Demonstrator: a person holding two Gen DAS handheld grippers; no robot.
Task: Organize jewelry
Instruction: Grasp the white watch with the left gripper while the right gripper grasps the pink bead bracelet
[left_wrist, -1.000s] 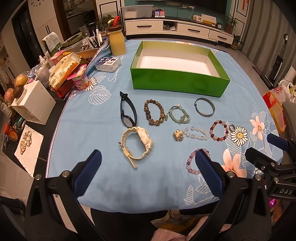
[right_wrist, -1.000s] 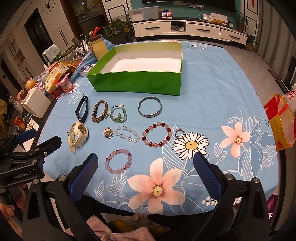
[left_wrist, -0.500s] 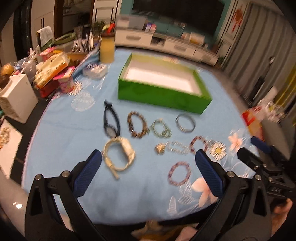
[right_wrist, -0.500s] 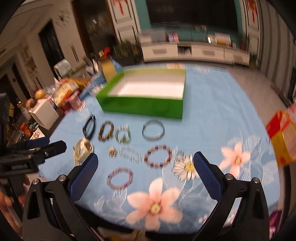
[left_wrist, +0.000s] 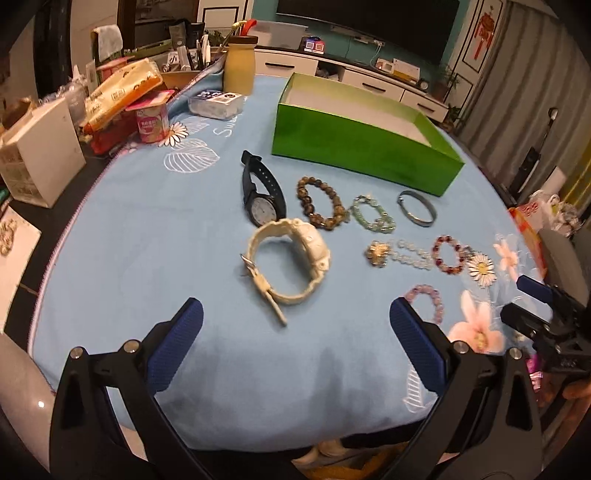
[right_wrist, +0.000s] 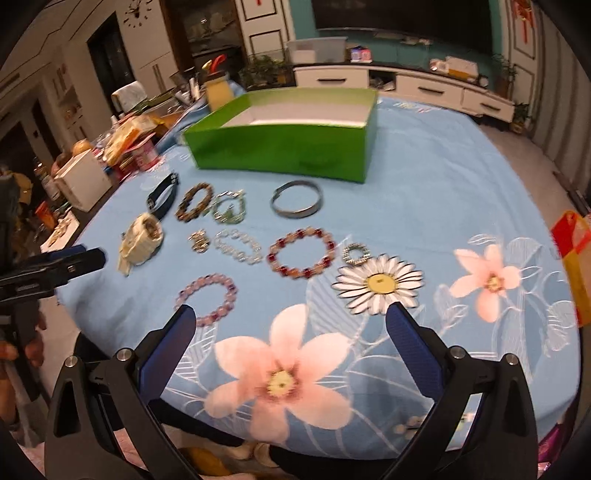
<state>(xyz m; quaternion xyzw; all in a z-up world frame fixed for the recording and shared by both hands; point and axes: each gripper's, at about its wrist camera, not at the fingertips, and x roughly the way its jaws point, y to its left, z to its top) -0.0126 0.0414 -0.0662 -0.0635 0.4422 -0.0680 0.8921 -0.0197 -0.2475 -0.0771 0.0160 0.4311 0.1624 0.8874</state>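
Hovering left gripper spread wide, holding nothing, facing white watch lying just ahead on blue cloth, strap tail pointing back toward fingers. Idling right gripper likewise spread, farther off. Green box waiting beyond, apparently unfilled.

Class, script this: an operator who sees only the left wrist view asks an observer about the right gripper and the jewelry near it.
Operator: Is the right gripper holding anything?
Observer: No. It is open, with nothing between its fingers.
Operator: My own finger hides part of the purple bracelet. Is it a whole loop?
Observer: Yes, a closed loop lying flat on the cloth.
Operator: Something blurry sits by the daisy print. What is it?
Observer: A small sparkly ring, between the red bracelet and the daisy.
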